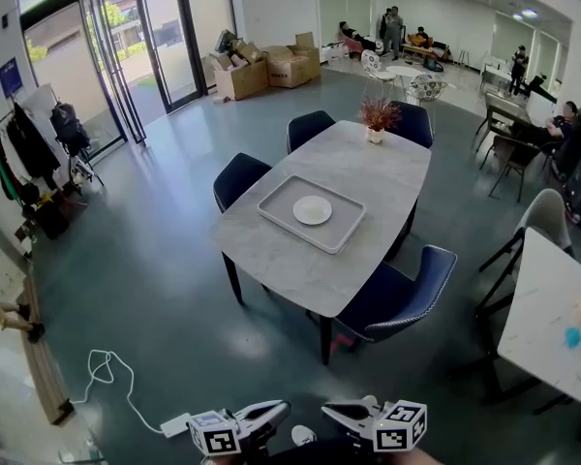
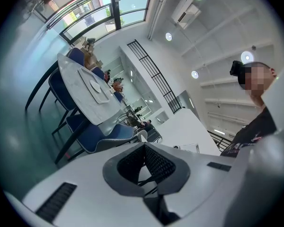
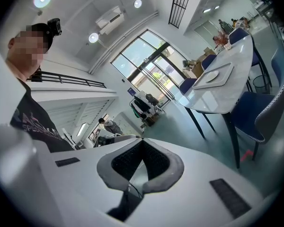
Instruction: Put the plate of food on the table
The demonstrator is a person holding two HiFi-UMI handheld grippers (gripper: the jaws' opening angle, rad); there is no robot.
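Note:
A white plate (image 1: 312, 209) lies in a grey tray (image 1: 346, 225) on the marble-topped table (image 1: 373, 168), several steps ahead of me in the head view. I cannot make out any food on it. My left gripper (image 1: 277, 412) and right gripper (image 1: 331, 412) are low at the bottom edge, tips pointing at each other, far from the table. Each is shut with nothing between its jaws. In the left gripper view (image 2: 143, 144) the tray (image 2: 102, 95) and plate (image 2: 94, 84) are distant at upper left. The right gripper view (image 3: 142, 139) has the tray (image 3: 223, 74) at upper right.
Dark blue chairs (image 1: 399, 294) ring the table and a small potted plant (image 1: 377, 117) stands at its far end. A second white table (image 1: 550, 308) is at the right. A white cable (image 1: 116, 381) lies on the floor at lower left. Cardboard boxes (image 1: 261, 71) and glass doors lie beyond.

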